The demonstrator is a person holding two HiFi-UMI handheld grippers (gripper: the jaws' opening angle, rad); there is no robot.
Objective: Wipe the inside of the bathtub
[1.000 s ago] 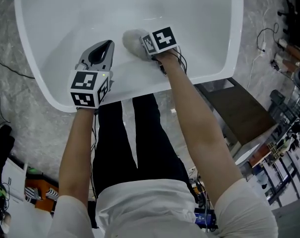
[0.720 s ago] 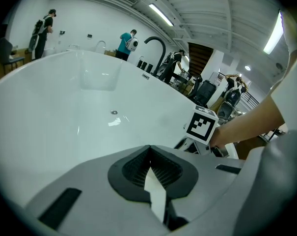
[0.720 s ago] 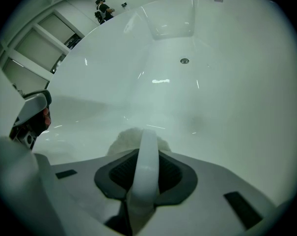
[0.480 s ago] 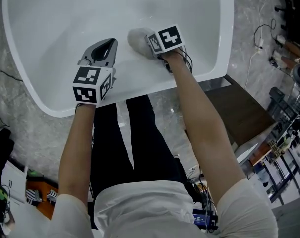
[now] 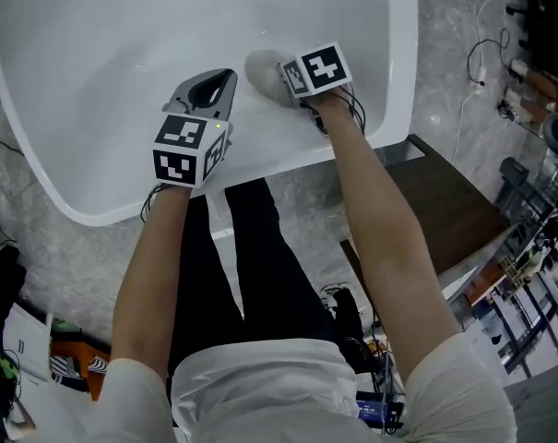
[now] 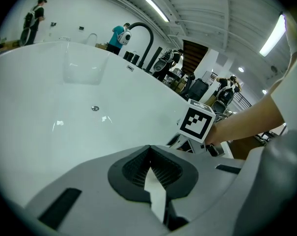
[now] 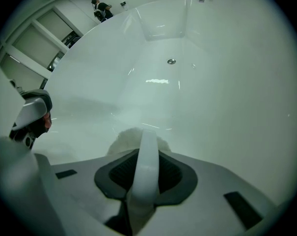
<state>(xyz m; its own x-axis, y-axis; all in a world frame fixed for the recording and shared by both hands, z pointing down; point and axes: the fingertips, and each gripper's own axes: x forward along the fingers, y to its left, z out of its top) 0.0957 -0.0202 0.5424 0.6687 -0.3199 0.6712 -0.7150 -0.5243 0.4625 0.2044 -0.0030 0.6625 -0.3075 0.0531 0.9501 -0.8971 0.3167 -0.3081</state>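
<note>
The right gripper (image 7: 147, 157) is clamping its jaws on the white handle (image 7: 148, 135) of a fluffy wiping pad (image 5: 259, 68), which is lying against the white bathtub's (image 5: 94, 53) near inner wall. Just beside it, the left gripper (image 6: 149, 148) is hovering over the same slope, jaws pressed together, gripping nothing.

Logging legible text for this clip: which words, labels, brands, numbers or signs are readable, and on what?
None readable in any view.
Left gripper and right gripper cubes: black-and-white square marker patterns, no letters or digits.
Bathtub: plain white, no brand mark visible.
Cloth in the right gripper: no label seen.
White sheet at the head view's lower left: too small to read.
</note>
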